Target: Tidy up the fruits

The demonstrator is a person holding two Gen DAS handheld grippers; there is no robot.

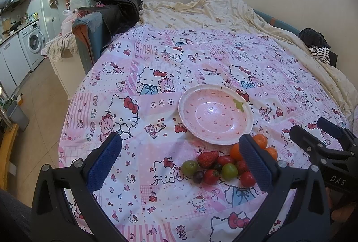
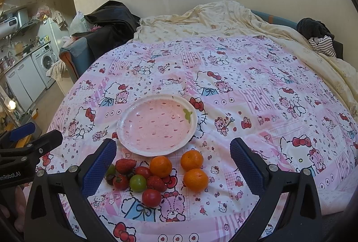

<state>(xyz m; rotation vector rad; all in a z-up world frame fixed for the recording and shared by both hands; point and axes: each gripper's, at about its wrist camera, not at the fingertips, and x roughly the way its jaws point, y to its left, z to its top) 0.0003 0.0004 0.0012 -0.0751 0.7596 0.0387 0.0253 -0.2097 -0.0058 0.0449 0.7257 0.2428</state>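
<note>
A pink strawberry-pattern plate (image 2: 156,125) lies empty on the Hello Kitty bedspread (image 2: 246,90); it also shows in the left wrist view (image 1: 214,114). Just in front of it lies a cluster of fruit: three oranges (image 2: 195,179), strawberries (image 2: 125,165), red tomatoes (image 2: 151,197), a green fruit (image 2: 138,182) and dark grapes (image 1: 198,176). My right gripper (image 2: 173,166) is open and empty, hovering over the fruit. My left gripper (image 1: 180,161) is open and empty, left of the fruit. Each gripper shows at the edge of the other's view.
A cream blanket (image 2: 223,18) is bunched at the bed's far side, with dark clothes (image 2: 317,34) at the right. A black bag (image 1: 116,2) sits on a sofa arm at the left. The bed edge drops to a tiled floor (image 1: 38,107) near a washing machine (image 1: 32,43).
</note>
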